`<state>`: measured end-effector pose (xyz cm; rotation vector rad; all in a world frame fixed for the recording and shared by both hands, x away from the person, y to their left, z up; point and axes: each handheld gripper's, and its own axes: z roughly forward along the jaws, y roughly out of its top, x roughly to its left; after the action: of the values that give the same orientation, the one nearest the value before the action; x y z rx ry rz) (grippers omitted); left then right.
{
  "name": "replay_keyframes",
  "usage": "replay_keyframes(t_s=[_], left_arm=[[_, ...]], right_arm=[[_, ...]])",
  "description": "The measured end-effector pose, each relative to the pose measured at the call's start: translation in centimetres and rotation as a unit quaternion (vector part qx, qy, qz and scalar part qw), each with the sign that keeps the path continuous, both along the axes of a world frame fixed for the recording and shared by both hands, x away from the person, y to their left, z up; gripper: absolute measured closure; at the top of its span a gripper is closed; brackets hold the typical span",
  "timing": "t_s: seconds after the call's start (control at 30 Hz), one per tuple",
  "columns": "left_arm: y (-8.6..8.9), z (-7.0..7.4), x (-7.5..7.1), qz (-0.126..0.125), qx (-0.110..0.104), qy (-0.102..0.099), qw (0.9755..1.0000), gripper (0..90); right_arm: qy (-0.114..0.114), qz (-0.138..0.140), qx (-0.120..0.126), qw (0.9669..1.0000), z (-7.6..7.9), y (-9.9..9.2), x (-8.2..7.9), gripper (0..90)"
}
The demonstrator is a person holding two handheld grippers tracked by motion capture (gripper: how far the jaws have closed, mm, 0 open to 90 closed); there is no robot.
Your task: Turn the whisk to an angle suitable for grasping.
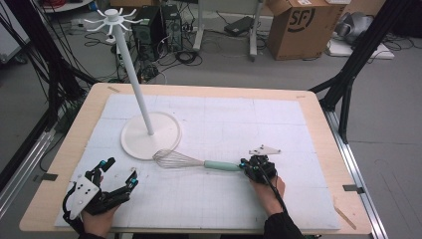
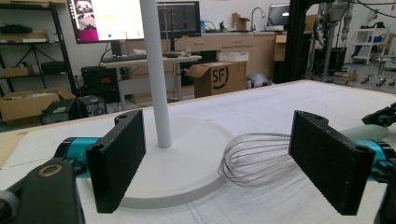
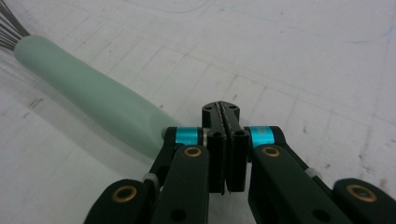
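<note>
Your high camera sat above your side of the desk [image 1: 209, 97], looking forward and down across the white mat to the cluttered floor beyond. Your forearms entered from the near edge, the left tool [image 1: 115, 173] at the near left and the right tool [image 1: 256, 165] at the near right. The camera on your left tool rode low over the desk, facing right and away between its two spread jaws, close to the white stand [image 2: 156, 74] and the whisk [image 2: 254, 158]. Both also appeared from above, the stand [image 1: 133, 79] at far left and the whisk [image 1: 194, 161] mid-desk. The camera on your right tool looked steeply down from very near, over its closed jaws, at the whisk's green handle [image 3: 88, 100].
</note>
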<state>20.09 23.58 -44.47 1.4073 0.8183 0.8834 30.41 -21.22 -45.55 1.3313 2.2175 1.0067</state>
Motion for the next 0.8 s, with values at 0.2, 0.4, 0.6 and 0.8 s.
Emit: replay_keyframes(t_s=[0.2, 0.4, 0.6, 0.8], left_arm=[[-0.01, 0.01, 0.02, 0.001, 0.000, 0.000, 1.0000, 19.4], [-0.08, -0.01, 0.01, 0.000, 0.000, -0.001, 1.0000, 19.4], [-0.01, 0.00, 0.00, 0.000, 0.001, 0.000, 1.0000, 19.4], [-0.01, -0.04, 0.04, 0.000, 0.000, 0.001, 1.0000, 19.3]], right_arm=[[0.001, 0.001, 0.002, 1.0000, 0.00, 0.04, 0.02, 89.6], [0.001, -0.001, 0.002, 1.0000, -0.02, 0.06, 0.01, 89.6], [0.000, 0.001, 0.002, 1.0000, -0.01, -0.01, 0.05, 89.5], [0.003, -0.011, 0.015, 0.9998, 0.21, -0.78, 0.07, 89.4]])
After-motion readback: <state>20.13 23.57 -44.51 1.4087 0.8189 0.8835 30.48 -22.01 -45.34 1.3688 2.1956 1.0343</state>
